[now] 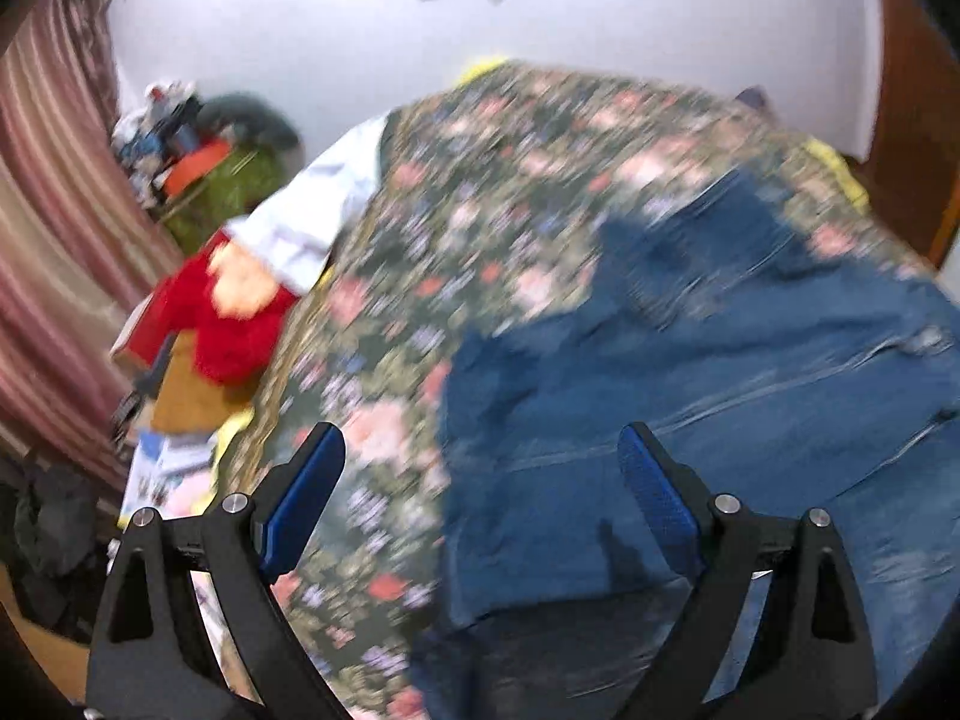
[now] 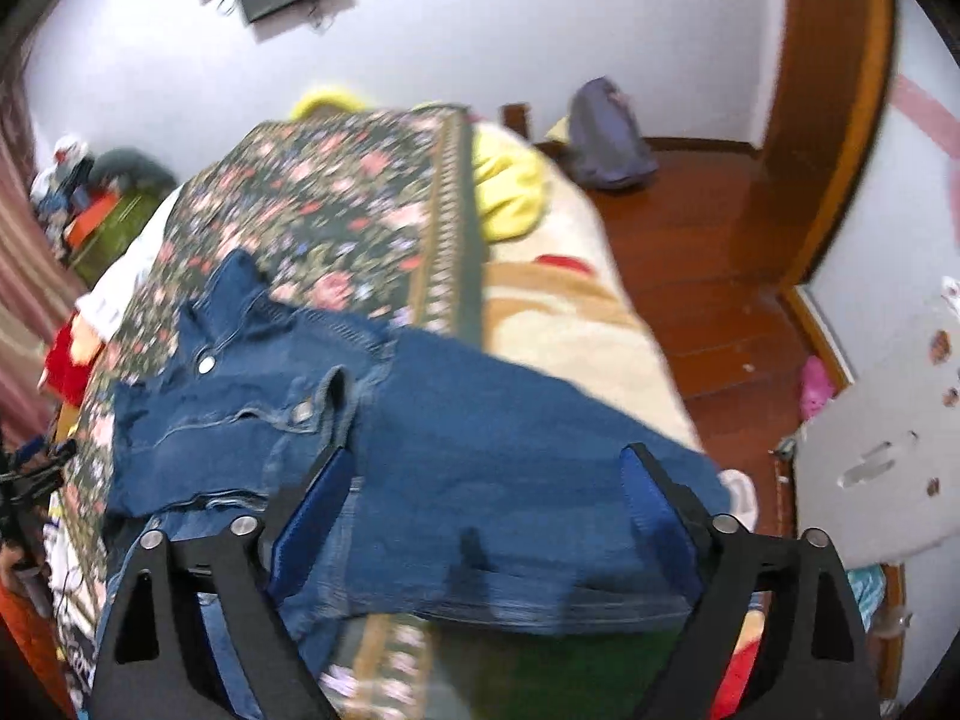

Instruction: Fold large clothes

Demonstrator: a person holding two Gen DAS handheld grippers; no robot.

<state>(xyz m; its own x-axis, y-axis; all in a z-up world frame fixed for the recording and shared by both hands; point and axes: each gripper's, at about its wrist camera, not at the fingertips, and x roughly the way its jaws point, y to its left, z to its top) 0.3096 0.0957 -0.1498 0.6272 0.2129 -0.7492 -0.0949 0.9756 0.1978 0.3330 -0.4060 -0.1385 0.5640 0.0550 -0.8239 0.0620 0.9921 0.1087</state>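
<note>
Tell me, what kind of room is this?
Most likely a bedroom. There is a bed with a flowery bedspread, blue jeans spread on it for folding, and striped curtains beside it. Both grippers hover open.

The jeans (image 2: 456,420) were matt blue denim cloth with shiny metal buttons, lying on a woven floral bedspread (image 2: 336,210). Right of the bedspread, the floor (image 2: 696,276) was glossy reddish wood.
</note>
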